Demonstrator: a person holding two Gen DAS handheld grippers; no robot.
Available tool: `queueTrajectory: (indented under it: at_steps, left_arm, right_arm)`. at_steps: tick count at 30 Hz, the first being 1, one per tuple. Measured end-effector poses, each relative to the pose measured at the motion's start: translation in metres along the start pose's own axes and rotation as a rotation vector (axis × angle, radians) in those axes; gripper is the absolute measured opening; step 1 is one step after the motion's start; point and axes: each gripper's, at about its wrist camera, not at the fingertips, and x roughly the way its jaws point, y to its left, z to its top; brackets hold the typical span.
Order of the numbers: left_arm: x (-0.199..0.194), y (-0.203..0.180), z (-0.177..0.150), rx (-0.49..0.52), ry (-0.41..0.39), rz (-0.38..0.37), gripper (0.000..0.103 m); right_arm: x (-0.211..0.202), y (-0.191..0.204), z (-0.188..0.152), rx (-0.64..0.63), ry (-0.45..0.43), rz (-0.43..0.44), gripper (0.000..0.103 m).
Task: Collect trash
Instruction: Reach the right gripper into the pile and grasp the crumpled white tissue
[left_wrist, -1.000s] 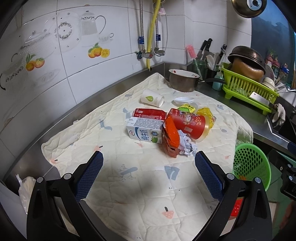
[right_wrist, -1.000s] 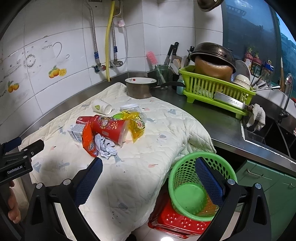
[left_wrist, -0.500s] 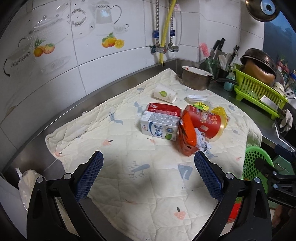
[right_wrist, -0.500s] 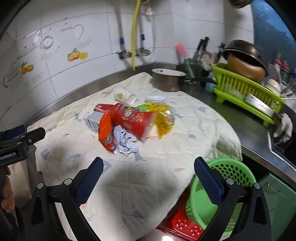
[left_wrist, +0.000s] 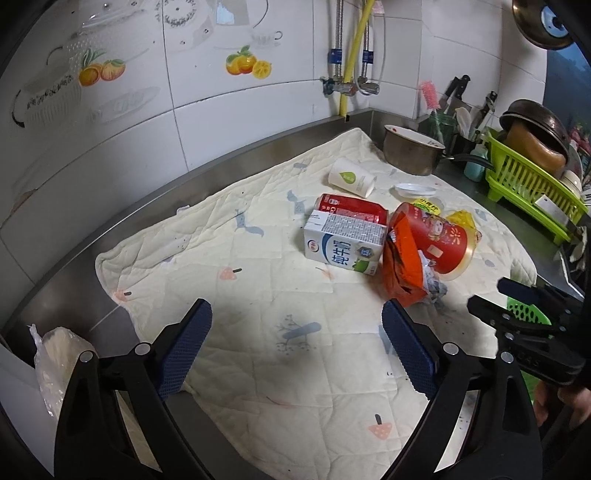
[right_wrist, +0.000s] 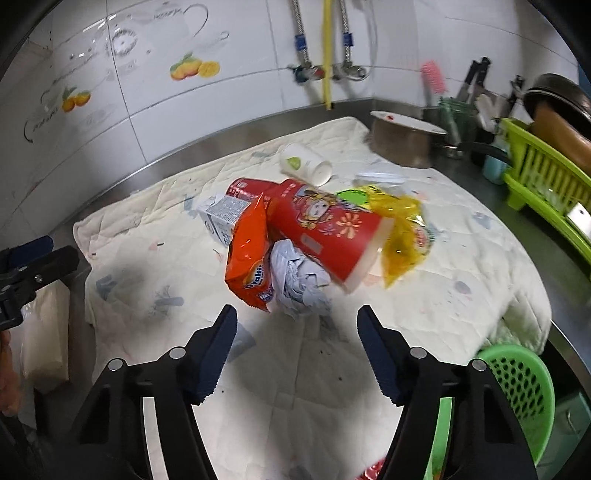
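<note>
A heap of trash lies on a quilted cloth (left_wrist: 221, 258): a white milk carton (left_wrist: 341, 242), a red can (left_wrist: 351, 208), an orange snack packet (right_wrist: 249, 258), a crumpled paper ball (right_wrist: 299, 280), a big red paper cup (right_wrist: 325, 229) on its side, a yellow wrapper (right_wrist: 402, 236) and a small white cup (right_wrist: 304, 164). My right gripper (right_wrist: 296, 317) hovers just short of the paper ball. Its jaws are closing with nothing between them. My left gripper (left_wrist: 295, 317) is over bare cloth in front of the carton, jaws wide and closing slightly, with nothing between them.
A green mesh basket (right_wrist: 517, 380) stands below the counter's right edge. A metal pot (left_wrist: 410, 155), a knife holder and a green dish rack (left_wrist: 532, 188) line the back right. A plastic bag (left_wrist: 55, 354) sits at the near left. Tiled wall behind.
Both grippers have come closer to the trash heap and lower. The right one moved more, its jaws have narrowed, and it now shows at the right edge of the left wrist view.
</note>
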Motion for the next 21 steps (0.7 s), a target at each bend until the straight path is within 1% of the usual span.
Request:
queueTrajectory:
  at_steps: [2, 7, 8, 13, 16, 20, 21]
  left_arm:
    - [0.003, 0.001, 0.0, -0.001, 0.004, 0.001, 0.091]
    - [0.009, 0.006, 0.0, -0.008, 0.017, 0.005, 0.089]
    - [0.01, 0.006, 0.0, -0.011, 0.019, 0.005, 0.088]
    - [0.015, 0.011, 0.0, -0.024, 0.031, 0.007, 0.085]
    - [0.018, 0.011, 0.001, -0.026, 0.036, 0.002, 0.084]
    - [0.021, 0.007, 0.003, -0.016, 0.042, -0.021, 0.083]
    - [0.022, 0.005, 0.004, -0.011, 0.041, -0.023, 0.083]
  right_arm:
    - [0.011, 0.0, 0.004, -0.009, 0.017, 0.028, 0.058]
    - [0.036, 0.003, 0.012, -0.049, 0.048, 0.052, 0.05]
    - [0.042, 0.004, 0.013, -0.06, 0.057, 0.055, 0.048]
    - [0.062, 0.006, 0.018, -0.109, 0.079, 0.062, 0.041]
    - [0.073, 0.005, 0.019, -0.126, 0.091, 0.067, 0.039]
    - [0.085, 0.007, 0.02, -0.158, 0.112, 0.071, 0.036]
    - [0.089, 0.007, 0.019, -0.165, 0.121, 0.071, 0.034]
